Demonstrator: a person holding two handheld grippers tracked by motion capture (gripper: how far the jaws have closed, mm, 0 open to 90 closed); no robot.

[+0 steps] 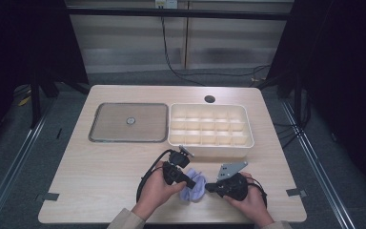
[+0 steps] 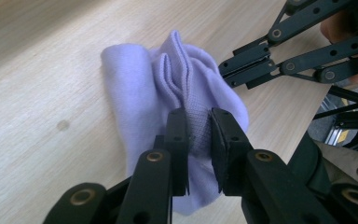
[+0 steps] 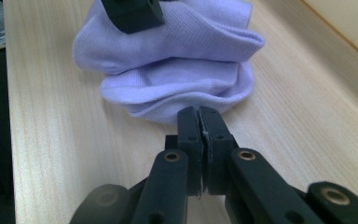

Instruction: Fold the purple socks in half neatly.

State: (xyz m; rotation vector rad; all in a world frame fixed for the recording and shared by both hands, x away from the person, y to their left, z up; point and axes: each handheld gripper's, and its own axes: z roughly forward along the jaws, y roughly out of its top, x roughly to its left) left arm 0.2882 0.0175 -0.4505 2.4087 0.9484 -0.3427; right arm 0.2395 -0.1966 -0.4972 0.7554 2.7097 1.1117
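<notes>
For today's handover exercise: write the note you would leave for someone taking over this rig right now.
Left gripper: shut on the bunched lilac sock.
Right gripper: shut, holding nothing, fingers at the sock's edge.
Sock lies on the table, near side, in front of the divided box; grey tray sits left of it.
Done: sock bunched. Left: presumably place it in a compartment.

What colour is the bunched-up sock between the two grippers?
Pale lilac, plain with a fine knit texture; the sock shows best in the right gripper view.
</notes>
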